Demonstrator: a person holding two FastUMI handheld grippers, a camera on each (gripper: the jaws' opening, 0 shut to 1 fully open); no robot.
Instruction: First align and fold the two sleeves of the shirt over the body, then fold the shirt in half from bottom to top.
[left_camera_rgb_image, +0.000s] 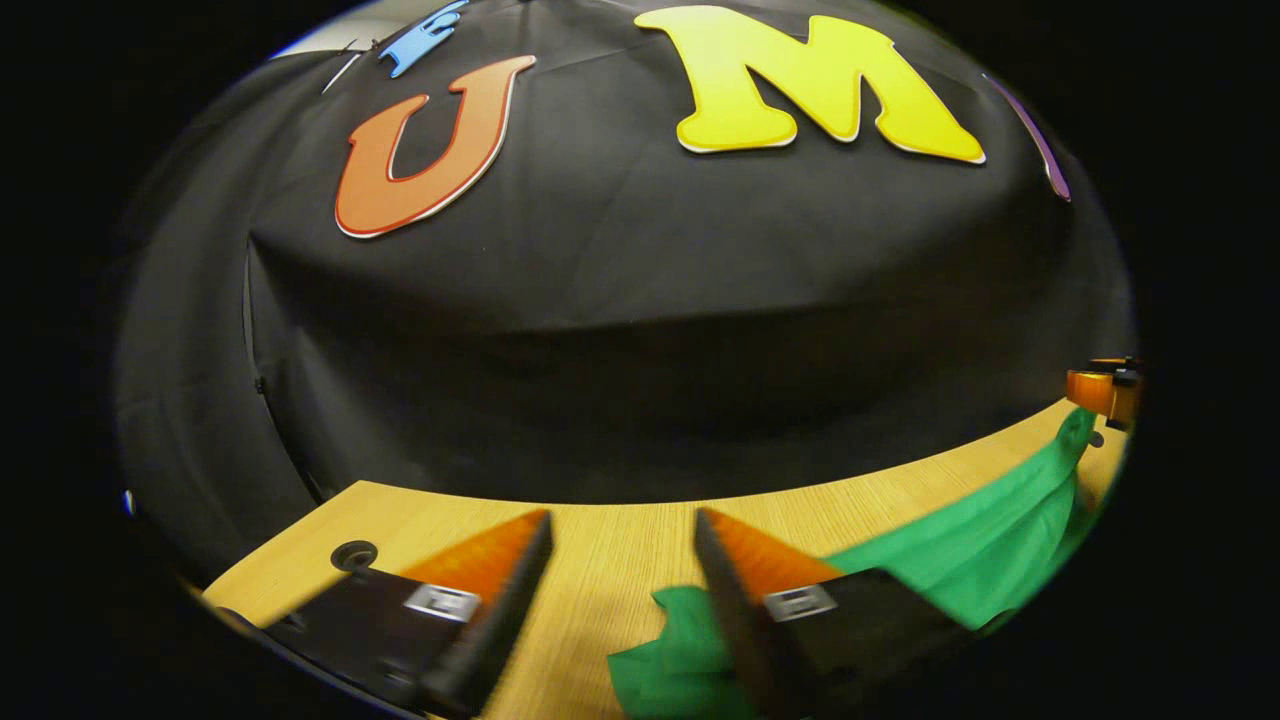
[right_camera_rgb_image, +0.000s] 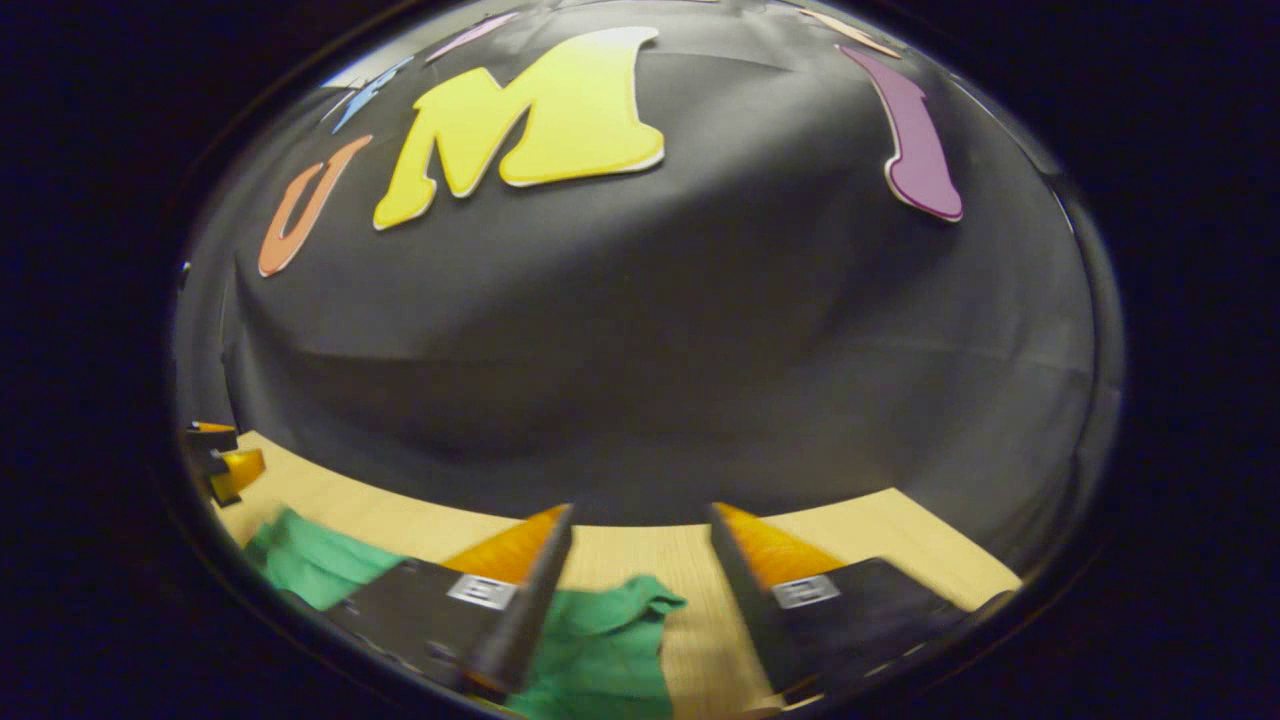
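The green fabric shirt (left_camera_rgb_image: 960, 560) lies on the light wood-grain surface (left_camera_rgb_image: 610, 550). In the left gripper view it occupies the 4 to 6 o'clock sector; in the right gripper view it (right_camera_rgb_image: 600, 640) runs from 8 to 6 o'clock, with one sleeve end between the fingers.

Left hand-held gripper (left_camera_rgb_image: 622, 545): fingers apart, nothing clamped, one finger just over the cloth edge. Right hand-held gripper (right_camera_rgb_image: 640, 540): fingers apart, nothing clamped — the cloth lies below the gap. Each hand-held gripper also appears at the far rim of the other's view.

Step in hand, as judged: the sleeve fold, at approach stage; neither sleeve appears folded over the body. The next move calls for lowering each hand-held gripper onto a sleeve end, closing on a single layer, then carrying both inward together — evenly, to keep the sleeves aligned.
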